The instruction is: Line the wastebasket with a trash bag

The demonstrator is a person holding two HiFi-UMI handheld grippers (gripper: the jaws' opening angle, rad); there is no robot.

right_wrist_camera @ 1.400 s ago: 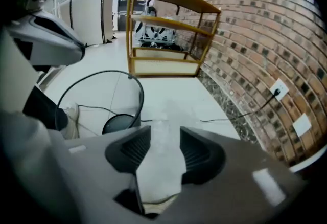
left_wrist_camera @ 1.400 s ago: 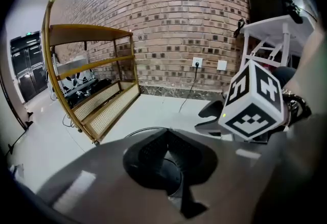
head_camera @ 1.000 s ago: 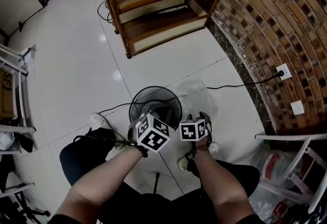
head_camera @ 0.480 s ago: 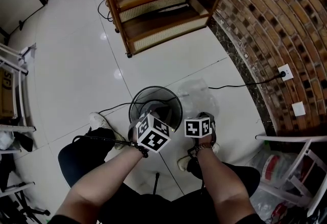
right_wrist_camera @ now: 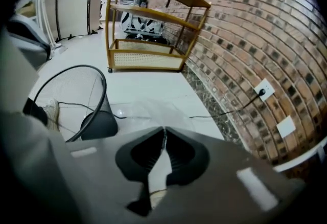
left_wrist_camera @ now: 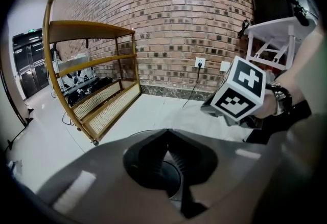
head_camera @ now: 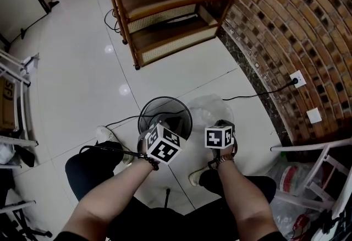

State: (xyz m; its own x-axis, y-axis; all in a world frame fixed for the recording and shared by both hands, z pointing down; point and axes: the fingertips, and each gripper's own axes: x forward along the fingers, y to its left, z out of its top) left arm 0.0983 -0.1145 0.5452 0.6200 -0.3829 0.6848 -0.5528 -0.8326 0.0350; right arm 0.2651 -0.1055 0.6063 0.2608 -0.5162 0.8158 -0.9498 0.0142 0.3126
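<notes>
1. While one basket point(head_camera: 157, 110) stands on the floor, one clear bag point(head_camera: 208, 107) lies touching its right side.
2. Of two grippers, the left gripper point(head_camera: 169, 123) is closed on nothing; the right gripper point(head_camera: 220, 123) has just closed, pinching the bag.
3. Right gripper view shows film reaching the jaw tips; head view hides that behind the cube point(head_camera: 219, 137).

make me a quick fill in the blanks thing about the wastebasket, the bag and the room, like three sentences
1. The clear trash bag is outside the wastebasket, on its ___ side in the head view.
2. The wall carrying the power socket is built of ___.
3. The mesh wastebasket is ___ in colour.

Missing words: right; brick; black
</notes>
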